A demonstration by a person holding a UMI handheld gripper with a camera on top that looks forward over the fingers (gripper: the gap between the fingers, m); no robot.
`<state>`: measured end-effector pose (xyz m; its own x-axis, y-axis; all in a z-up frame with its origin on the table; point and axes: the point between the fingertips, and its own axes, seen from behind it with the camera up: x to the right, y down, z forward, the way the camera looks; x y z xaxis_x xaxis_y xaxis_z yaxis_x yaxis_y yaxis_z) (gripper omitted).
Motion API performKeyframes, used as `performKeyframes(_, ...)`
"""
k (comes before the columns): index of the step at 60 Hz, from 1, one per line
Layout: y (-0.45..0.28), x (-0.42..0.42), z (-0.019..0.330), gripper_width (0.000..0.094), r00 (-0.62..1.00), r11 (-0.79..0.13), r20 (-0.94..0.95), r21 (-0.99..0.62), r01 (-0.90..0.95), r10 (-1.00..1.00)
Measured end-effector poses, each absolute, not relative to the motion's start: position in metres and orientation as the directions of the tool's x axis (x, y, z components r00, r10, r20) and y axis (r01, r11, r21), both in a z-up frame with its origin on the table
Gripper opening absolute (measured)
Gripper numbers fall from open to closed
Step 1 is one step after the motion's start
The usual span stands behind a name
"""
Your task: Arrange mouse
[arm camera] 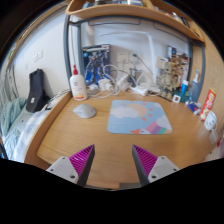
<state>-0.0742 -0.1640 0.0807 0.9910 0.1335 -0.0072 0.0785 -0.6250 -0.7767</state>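
A grey computer mouse (84, 111) lies on the wooden desk (100, 140), to the left of a pale blue mouse mat (138, 117) with a coloured picture on it. The mouse is off the mat, with a gap of bare wood between them. My gripper (113, 160) is well short of both, over the near part of the desk. Its two fingers with purple pads (83, 158) stand wide apart with only bare wood between them. The mouse is beyond the left finger; the mat is beyond the right finger.
A white bottle with a red cap (77, 84) stands behind the mouse. A picture box (96, 66), cables and small items line the back of the desk under a shelf (130, 15). Bottles and jars (205, 105) crowd the right side. A dark bag (36, 90) lies left.
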Motion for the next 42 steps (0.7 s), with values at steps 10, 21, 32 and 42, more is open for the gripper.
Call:
performKeyframes(10, -0.134, -0.094, 0.095, 0.0757, 0.979, -0.654, -0.008, -0.745, 0.132, 0.206)
performKeyframes(21, -0.080, -0.080, 0.107, 0.0754, 0.978, -0.690, 0.001, -0.709, 0.147, 0.207)
performKeyframes(32, -0.024, -0.035, 0.134, 0.0739, 0.984, -0.714, 0.044, -0.683, 0.155, 0.172)
performKeyframes(42, 0.020, 0.006, 0.165, 0.0724, 0.989, -0.731, 0.057, -0.668, 0.137, 0.133)
